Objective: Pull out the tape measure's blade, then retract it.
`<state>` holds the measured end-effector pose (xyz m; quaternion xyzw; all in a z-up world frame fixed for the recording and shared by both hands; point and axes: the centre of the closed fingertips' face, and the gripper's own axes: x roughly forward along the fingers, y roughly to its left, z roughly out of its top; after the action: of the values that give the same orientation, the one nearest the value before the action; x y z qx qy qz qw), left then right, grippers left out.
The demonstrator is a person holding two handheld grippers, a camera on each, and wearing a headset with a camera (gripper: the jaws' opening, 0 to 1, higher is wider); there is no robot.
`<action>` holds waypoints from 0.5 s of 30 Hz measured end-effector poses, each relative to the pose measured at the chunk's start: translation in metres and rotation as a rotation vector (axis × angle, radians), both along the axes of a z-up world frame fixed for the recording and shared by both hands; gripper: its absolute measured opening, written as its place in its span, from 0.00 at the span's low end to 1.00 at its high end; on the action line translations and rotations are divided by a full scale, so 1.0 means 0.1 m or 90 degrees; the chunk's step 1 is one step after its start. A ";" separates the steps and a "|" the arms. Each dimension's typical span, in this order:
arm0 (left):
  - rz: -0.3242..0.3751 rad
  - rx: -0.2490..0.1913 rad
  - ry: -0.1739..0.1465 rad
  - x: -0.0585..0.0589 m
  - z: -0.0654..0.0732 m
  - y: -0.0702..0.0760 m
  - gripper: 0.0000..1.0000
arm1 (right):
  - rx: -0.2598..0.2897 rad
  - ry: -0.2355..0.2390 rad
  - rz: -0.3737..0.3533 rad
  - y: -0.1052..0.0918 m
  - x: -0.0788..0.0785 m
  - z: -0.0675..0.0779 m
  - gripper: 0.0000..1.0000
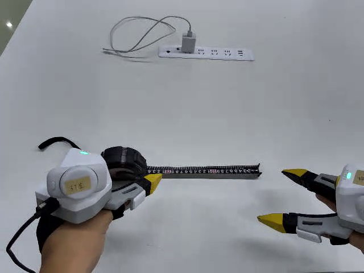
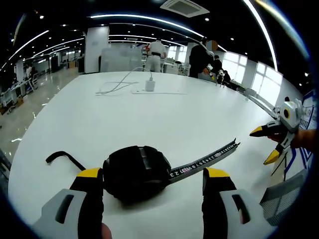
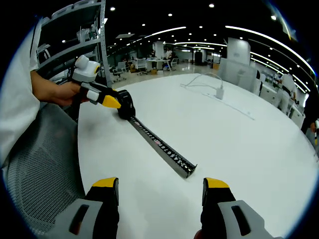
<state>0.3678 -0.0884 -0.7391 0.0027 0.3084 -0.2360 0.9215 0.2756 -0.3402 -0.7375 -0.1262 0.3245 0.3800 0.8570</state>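
The black tape measure (image 1: 122,161) lies on the white table (image 1: 227,114), and its blade (image 1: 205,170) runs out to the right, flat on the surface. My left gripper (image 1: 135,172) straddles the case (image 2: 137,170); its jaws stand open, with a gap on the right side. The blade's hook end (image 1: 259,169) lies free. My right gripper (image 1: 282,196) hovers open just right of that end, holding nothing. In the right gripper view the blade tip (image 3: 188,172) lies a little ahead of the right gripper (image 3: 161,183), and the case (image 3: 124,106) is far off.
A white power strip (image 1: 206,53) with a plugged charger and looped white cable (image 1: 136,31) lies at the far side. The tape's black wrist strap (image 1: 57,141) trails left of the case. A mesh chair (image 3: 40,164) stands beyond the table edge.
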 end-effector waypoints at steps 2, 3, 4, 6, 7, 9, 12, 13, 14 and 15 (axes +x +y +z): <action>0.011 -0.004 0.002 0.01 0.00 0.00 0.79 | -0.003 -0.002 0.003 -0.01 0.04 0.00 0.64; 0.013 -0.003 0.003 0.02 -0.01 0.00 0.79 | -0.006 -0.004 0.007 -0.02 0.06 0.00 0.63; 0.018 0.001 0.004 0.03 -0.02 0.01 0.79 | -0.010 -0.006 0.011 -0.02 0.08 0.00 0.62; 0.026 -0.005 0.009 0.05 -0.02 0.01 0.78 | -0.013 -0.007 0.018 -0.02 0.13 0.00 0.60; 0.029 -0.005 0.011 0.05 -0.02 0.02 0.78 | -0.015 -0.008 0.023 -0.02 0.14 0.00 0.59; 0.035 -0.006 0.014 0.06 -0.03 0.03 0.77 | -0.018 -0.007 0.028 -0.02 0.16 0.01 0.57; 0.042 -0.005 0.017 0.07 -0.04 0.03 0.76 | -0.023 -0.008 0.036 -0.03 0.22 0.01 0.55; 0.046 -0.002 0.018 0.07 -0.05 0.04 0.75 | -0.025 -0.008 0.041 -0.03 0.24 0.01 0.54; 0.048 -0.003 0.019 0.08 -0.05 0.04 0.75 | -0.026 -0.008 0.045 -0.03 0.24 0.01 0.52; 0.051 -0.005 0.020 0.08 -0.05 0.04 0.74 | -0.027 -0.008 0.048 -0.03 0.25 0.02 0.51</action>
<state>0.3759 -0.0842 -0.7442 -0.0166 0.3217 -0.1998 0.9254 0.3010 -0.3428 -0.7358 -0.1588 0.3218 0.4041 0.8414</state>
